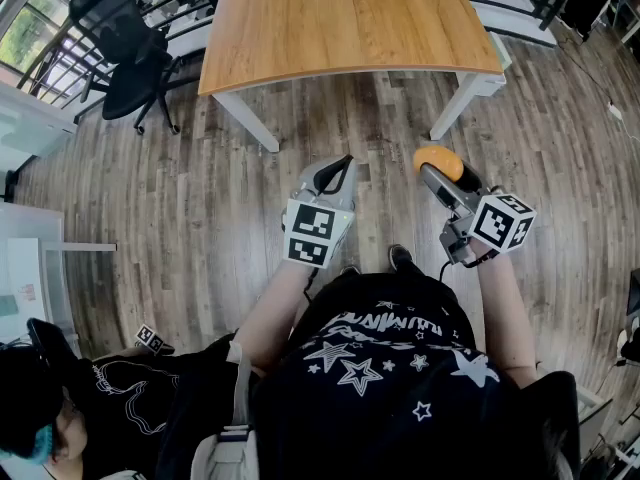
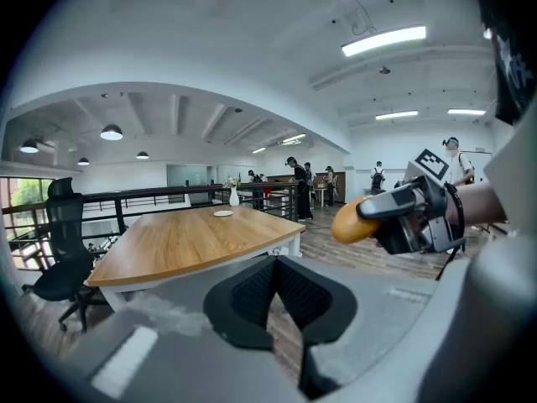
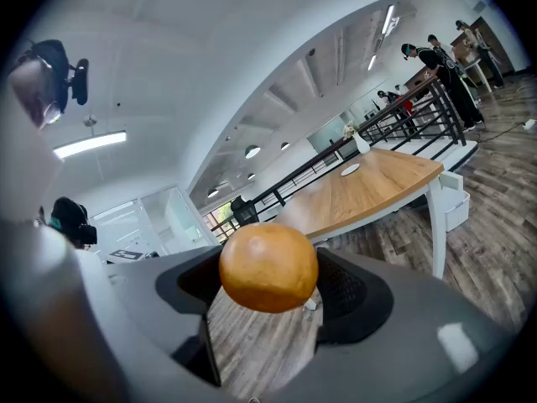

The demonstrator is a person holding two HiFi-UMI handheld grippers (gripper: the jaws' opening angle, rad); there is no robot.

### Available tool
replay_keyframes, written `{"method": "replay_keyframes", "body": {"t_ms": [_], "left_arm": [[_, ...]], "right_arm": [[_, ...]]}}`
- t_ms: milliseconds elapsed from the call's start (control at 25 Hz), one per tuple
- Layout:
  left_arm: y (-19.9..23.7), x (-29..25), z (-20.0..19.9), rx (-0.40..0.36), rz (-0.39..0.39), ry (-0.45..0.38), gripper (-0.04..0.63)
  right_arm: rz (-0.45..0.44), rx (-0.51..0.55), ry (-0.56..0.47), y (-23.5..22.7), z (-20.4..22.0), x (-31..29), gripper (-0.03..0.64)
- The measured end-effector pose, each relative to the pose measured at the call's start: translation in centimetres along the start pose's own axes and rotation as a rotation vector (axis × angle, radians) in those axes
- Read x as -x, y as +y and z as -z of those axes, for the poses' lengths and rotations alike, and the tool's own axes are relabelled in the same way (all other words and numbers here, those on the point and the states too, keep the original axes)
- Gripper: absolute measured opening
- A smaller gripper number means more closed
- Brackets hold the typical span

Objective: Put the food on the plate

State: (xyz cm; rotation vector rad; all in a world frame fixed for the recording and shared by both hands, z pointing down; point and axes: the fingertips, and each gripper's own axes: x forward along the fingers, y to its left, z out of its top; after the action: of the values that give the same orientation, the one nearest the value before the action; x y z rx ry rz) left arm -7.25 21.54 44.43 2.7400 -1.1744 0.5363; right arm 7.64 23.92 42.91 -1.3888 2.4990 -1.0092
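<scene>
Plank floor (image 1: 200, 198) fills the space below both tools, and that is where the trouble would land. The right gripper (image 3: 270, 296) has its fingers (image 3: 352, 288) spread wide and clamped on the bun (image 3: 268, 267), which sits out at their tips, gripped only by its rounded sides. The left gripper (image 2: 275, 284) has its fingers (image 2: 252, 296) pressed together on nothing, so it offers no support underneath.

The bun hangs in the air short of the desk's (image 1: 340, 18) near edge, with floor under it and not wood top. A round, smooth-crusted thing pinched that far forward could roll or squirt out if the hand jolts or the squeeze eases, and it would probably fall to the floor. Pressing harder to prevent that would likely dent it if it is soft.

The plate (image 2: 222, 213) lies toward the desk's far end, well away from the bun, so a long reach across the top looks necessary. A vase (image 2: 234, 196) stands just beside the plate on the desk, and a hasty approach or a wide release might knock it.
</scene>
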Motion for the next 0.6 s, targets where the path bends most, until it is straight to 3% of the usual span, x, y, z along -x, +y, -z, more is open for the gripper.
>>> {"method": "replay_keyframes", "body": {"t_ms": [120,600], "left_arm": [[-0.1,-0.5,0.2,0.040,-0.011,0.008,0.002],[1.0,1.5,2.1,0.058,0.014,0.045,0.002]], "right_arm": [[-0.007,-0.003,0.009,-0.1,0.1,0.0,0.344],[0.003,0.003,0.031,1.8,1.6,-1.1,0.344]]}}
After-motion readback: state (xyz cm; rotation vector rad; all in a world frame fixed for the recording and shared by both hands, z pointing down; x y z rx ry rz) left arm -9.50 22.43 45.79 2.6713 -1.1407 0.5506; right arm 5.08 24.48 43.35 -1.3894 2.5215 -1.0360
